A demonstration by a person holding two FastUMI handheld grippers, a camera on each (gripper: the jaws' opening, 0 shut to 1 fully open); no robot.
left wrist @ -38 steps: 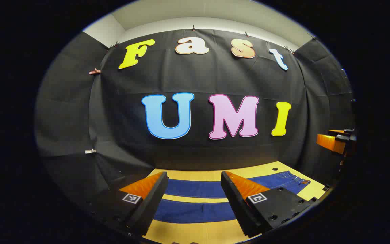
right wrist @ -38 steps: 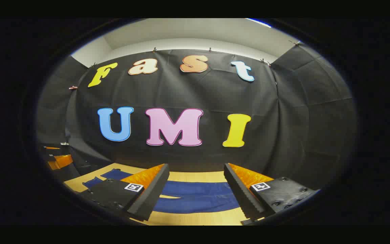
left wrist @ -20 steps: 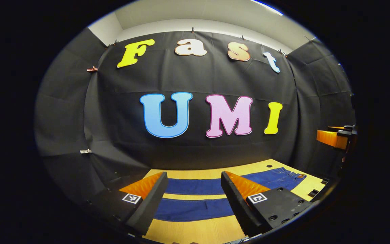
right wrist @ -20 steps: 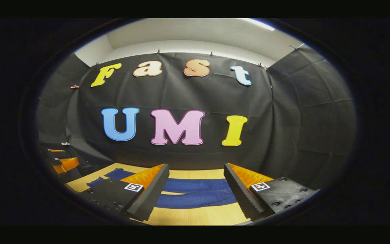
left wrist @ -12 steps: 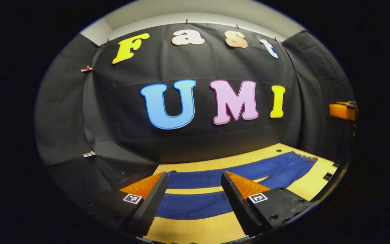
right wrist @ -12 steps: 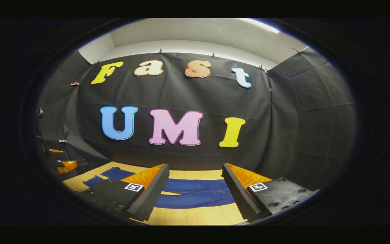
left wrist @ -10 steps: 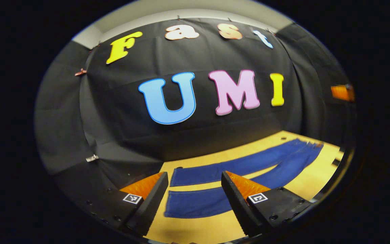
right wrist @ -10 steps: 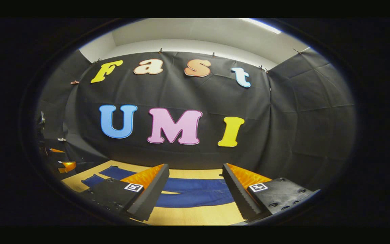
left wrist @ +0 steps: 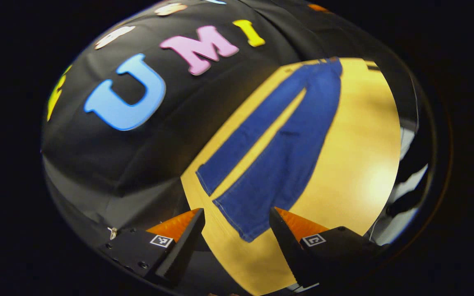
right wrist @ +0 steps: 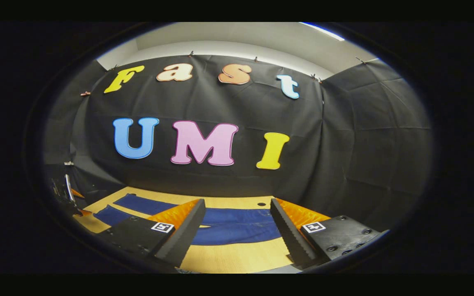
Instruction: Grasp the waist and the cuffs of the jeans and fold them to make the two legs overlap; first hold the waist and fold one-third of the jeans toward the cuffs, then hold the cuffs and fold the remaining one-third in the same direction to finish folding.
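Dark blue jeans (left wrist: 286, 156) lie flat on the light wooden table (left wrist: 364, 156), legs spread apart. In the left gripper view the two cuffs are nearest and the waist is far off at the top. My left gripper (left wrist: 235, 218) is open and hovers just short of the nearer cuff (left wrist: 241, 230), touching nothing. In the right gripper view the jeans (right wrist: 233, 232) run across the table (right wrist: 237, 259), their legs stretching off to the left. My right gripper (right wrist: 237, 203) is open above them, with nothing between its fingers. The left gripper (right wrist: 69, 193) shows small at the left edge.
The black cloth wall stands close behind the far leg. A small round hole (right wrist: 260, 204) marks the table just beyond the jeans. The table's near edge (left wrist: 397, 164) runs down the right of the left gripper view, with dark shapes (left wrist: 410, 197) beyond it.
My left gripper has swung and tilted down toward the cuff end, so its view now runs along the legs. My right gripper has barely shifted and stays open.
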